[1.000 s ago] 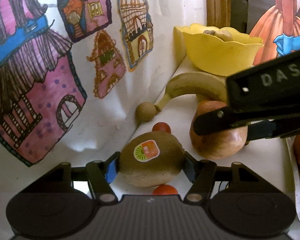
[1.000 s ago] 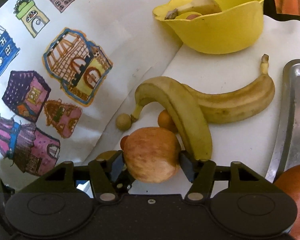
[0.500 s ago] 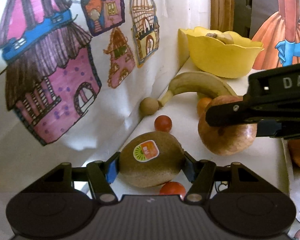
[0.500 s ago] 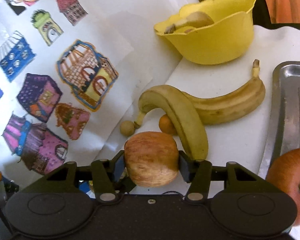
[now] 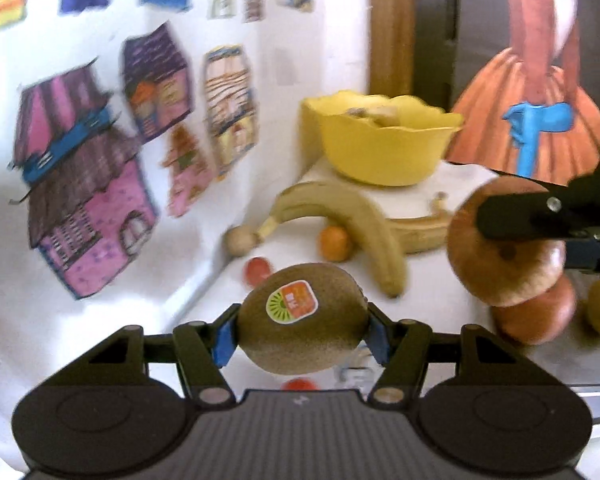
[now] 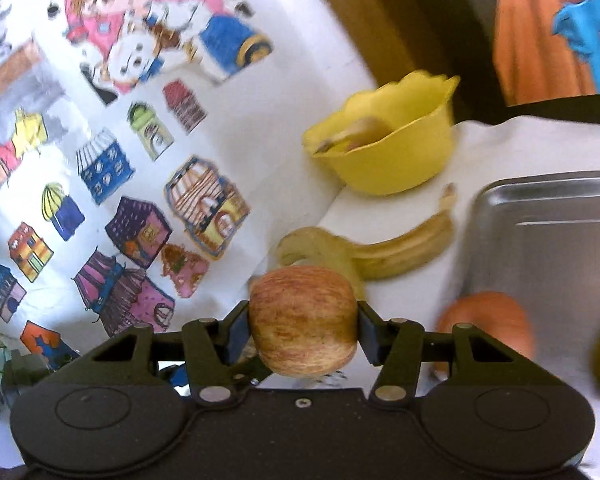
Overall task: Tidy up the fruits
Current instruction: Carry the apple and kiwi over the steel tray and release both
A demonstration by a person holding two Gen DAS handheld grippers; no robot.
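While both grippers grasp fruit just as they did a second ago, they now sit higher above the white table (image 5: pixel 432 292). The left gripper (image 5: pixel 302 330) squeezes a brown kiwi (image 5: pixel 302 318) with a sticker, low in the middle of the left view, and the red tomato (image 5: pixel 258 270) that was half hidden behind it now shows clear of it. The right gripper (image 6: pixel 303 334) clamps a red-yellow apple (image 6: pixel 303 322) low in the middle of its view; its jaws have just been closing on the apple. In the left view that apple (image 5: pixel 504 244) has climbed at the right edge, and a second apple (image 5: pixel 534 314) shows under it. The two bananas (image 6: pixel 404 244) and the yellow bowl (image 6: pixel 392 144) look farther off now, in the upper middle. More of the silver tray (image 6: pixel 540 240) fills the right side of the right view. The house drawings (image 6: pixel 140 216) spread over the left.
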